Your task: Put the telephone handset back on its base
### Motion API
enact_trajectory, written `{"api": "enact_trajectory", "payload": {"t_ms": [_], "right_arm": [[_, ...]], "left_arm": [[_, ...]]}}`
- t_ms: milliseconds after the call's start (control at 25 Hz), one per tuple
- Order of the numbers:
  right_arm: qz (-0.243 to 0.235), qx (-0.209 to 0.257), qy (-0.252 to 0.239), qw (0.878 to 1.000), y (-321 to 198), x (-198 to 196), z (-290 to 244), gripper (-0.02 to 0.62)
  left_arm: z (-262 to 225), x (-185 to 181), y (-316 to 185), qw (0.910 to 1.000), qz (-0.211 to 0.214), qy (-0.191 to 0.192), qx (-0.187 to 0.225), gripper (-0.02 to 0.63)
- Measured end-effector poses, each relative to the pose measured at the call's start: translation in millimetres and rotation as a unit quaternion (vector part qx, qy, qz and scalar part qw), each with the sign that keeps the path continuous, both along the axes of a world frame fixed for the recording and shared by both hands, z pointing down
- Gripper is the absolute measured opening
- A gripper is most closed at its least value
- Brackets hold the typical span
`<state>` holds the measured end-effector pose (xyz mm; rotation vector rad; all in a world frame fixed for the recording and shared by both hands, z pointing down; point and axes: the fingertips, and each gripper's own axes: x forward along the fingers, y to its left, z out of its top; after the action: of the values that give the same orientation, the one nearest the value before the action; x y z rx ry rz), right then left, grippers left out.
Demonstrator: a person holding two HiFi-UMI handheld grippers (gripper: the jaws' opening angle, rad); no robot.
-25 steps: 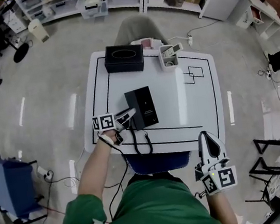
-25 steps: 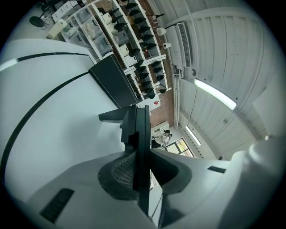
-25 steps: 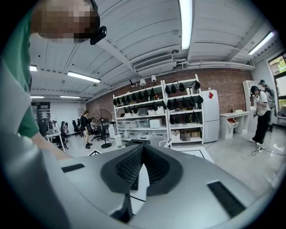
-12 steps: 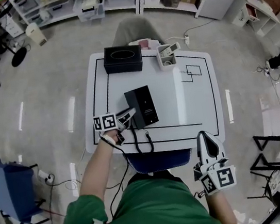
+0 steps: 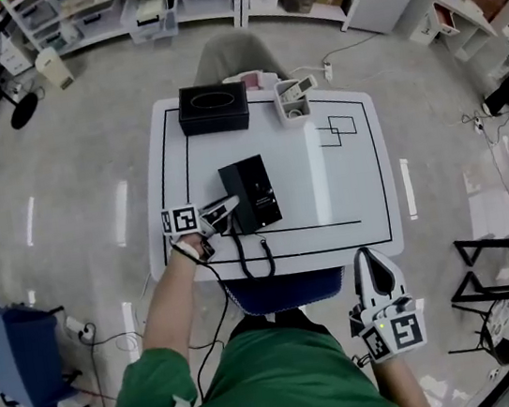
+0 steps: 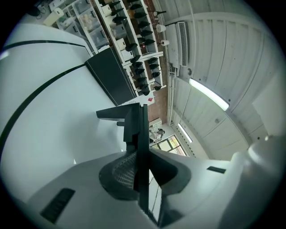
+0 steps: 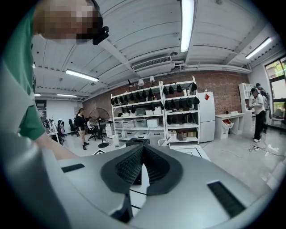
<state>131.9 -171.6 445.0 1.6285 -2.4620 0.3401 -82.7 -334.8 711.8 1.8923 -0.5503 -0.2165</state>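
R gripper (image 7: 143, 147) jaws together (own view); head view: near table (image 5: 370, 181)

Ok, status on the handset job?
Left gripper just closed, shut empty, beside the telephone base. Right gripper shut, empty, off the table. Handset looks seated on it. Cord trails to the table edge; nothing blocking.

1. A green short-sleeved shirt (image 5: 273, 389) is worn; its left sleeve (image 5: 148, 389) ends above the elbow.
2. The left gripper (image 5: 232, 202) has a pale shell, dark tips and a marker cube (image 5: 181, 220) with black-and-white squares.
3. The right gripper (image 5: 367, 257) is white, with a matching cube (image 5: 396, 333).
4. In the right gripper view, dark ribbed pads (image 7: 130, 166) sit in a smooth grey housing (image 7: 214, 197).
5. A thin black cable (image 5: 201, 353) trails from the left gripper.
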Motion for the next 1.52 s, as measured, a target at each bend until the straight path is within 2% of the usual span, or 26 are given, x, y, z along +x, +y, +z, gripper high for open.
{"api": "enact_trajectory", "payload": {"t_ms": [120,240,280,400,520,640,720,800,920,1040,1200,1320,1520], "right_arm": [[0.002,0.004,0.000,1.000,0.9,0.4,-2.3,0.020],[0.006,0.009,-0.001,1.000,-1.8,0.5,-4.2,0.020],[0.007,0.012,-0.001,1.000,-3.2,0.3,-5.4,0.020],[0.011,0.026,-0.002,1.000,-8.6,-0.2,-11.4,0.020],[0.015,0.038,0.002,0.999,-16.8,0.2,-17.8,0.020],[0.014,0.050,0.008,0.999,-28.5,-0.7,-23.9,0.020],[0.011,0.061,0.007,0.998,-37.7,-4.6,-28.8,0.020],[0.002,0.071,0.003,0.997,-46.5,-10.2,-36.0,0.020],[-0.021,0.092,-0.002,0.996,-58.4,-17.3,-55.2,0.020],[-0.043,0.110,-0.006,0.993,-69.2,-20.1,-76.4,0.020],[-0.061,0.129,-0.016,0.990,-83.3,-17.9,-98.8,0.020],[-0.081,0.140,-0.023,0.987,-84.7,-17.2,-108.5,0.020],[-0.119,0.161,-0.040,0.979,-82.1,-18.7,-121.4,0.020]], "left_arm": [[7.0,-4.4,-2.6,0.9993,-0.020,-0.032,-0.009,0.096],[14.6,-12.2,-2.2,0.9947,-0.048,-0.089,-0.016,0.165],[13.6,-15.3,-0.8,0.9931,-0.055,-0.102,-0.014,0.169],[2.2,-33.9,6.4,0.9888,-0.090,-0.119,-0.008,0.169],[-27.7,-56.9,18.1,0.9813,-0.121,-0.147,0.027,0.169],[-74.3,-73.1,29.7,0.9697,-0.146,-0.176,0.086,0.168],[-112.7,-78.0,36.9,0.9589,-0.159,-0.192,0.135,0.167],[-153.8,-76.7,47.2,0.9442,-0.169,-0.213,0.186,0.167],[-211.9,-68.5,64.0,0.9121,-0.184,-0.256,0.262,0.161],[-263.0,-58.9,77.2,0.8787,-0.203,-0.294,0.317,0.147],[-319.7,-51.4,91.5,0.8464,-0.245,-0.308,0.359,0.133],[-344.6,-43.2,102.5,0.8306,-0.270,-0.310,0.375,0.126],[-345.8,-37.3,115.0,0.8203,-0.298,-0.329,0.361,0.120]]}}
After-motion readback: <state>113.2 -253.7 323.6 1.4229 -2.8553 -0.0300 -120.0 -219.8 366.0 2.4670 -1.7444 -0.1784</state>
